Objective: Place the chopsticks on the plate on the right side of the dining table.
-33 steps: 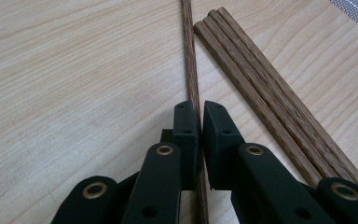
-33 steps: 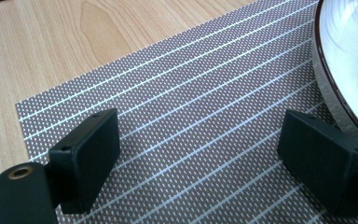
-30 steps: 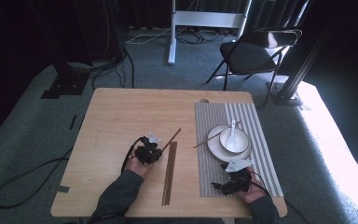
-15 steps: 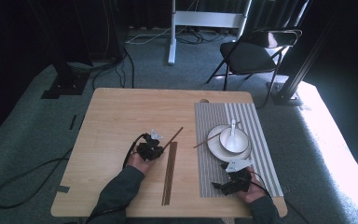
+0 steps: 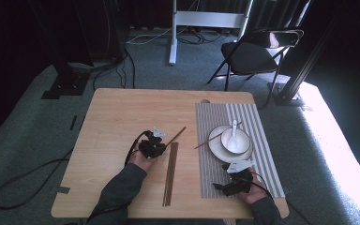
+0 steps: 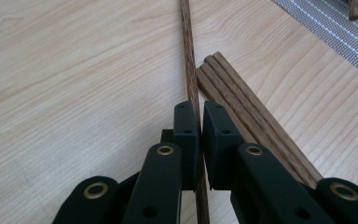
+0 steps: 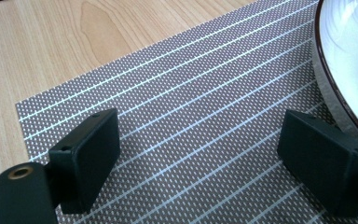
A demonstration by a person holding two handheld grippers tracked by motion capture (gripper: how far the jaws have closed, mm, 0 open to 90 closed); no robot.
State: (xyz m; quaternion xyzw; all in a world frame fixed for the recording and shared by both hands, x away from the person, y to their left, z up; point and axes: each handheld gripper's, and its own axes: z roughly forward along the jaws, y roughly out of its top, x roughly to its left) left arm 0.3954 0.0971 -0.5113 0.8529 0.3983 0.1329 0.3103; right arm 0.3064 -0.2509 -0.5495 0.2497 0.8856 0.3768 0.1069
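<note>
A: What is clamped in the left gripper (image 6: 199, 121)?

B: A single chopstick (image 6: 190, 60) is pinched between its pads in the left gripper view. The stick runs from the bottom edge up past the top edge of that frame, so both ends are cut off there. In the high view the left gripper (image 5: 152, 146) is seen at the centre of the table (image 5: 117, 112), with the chopstick (image 5: 177, 135) slanting toward the upper right.

A: And the other sticks?

B: A bundle of chopsticks (image 6: 242, 107) is seen lying flat on the table just right of the held one. Three rounded ends can be counted at the top of the bundle, while its lower part is hidden behind the right jaw. In the high view the bundle (image 5: 170, 174) is shown as a dark strip below the gripper; single sticks cannot be told apart there.

A: How is the right gripper (image 7: 198, 158) set?

B: Its jaws are spread wide with nothing between them, over the striped placemat (image 7: 177, 93). In the high view the right gripper (image 5: 233, 183) is found at the lower right, partly covered by the hand.

A: What lies on the placemat (image 5: 262, 140)?

B: A plate (image 5: 214, 146) carrying a bowl (image 5: 236, 144) with a white spoon (image 5: 234, 131), and one more stick (image 5: 206, 141) leaned on the plate's left rim. In the right gripper view only a curved edge of the plate (image 7: 349, 65) is caught at the upper right, the rest being cut off.
</note>
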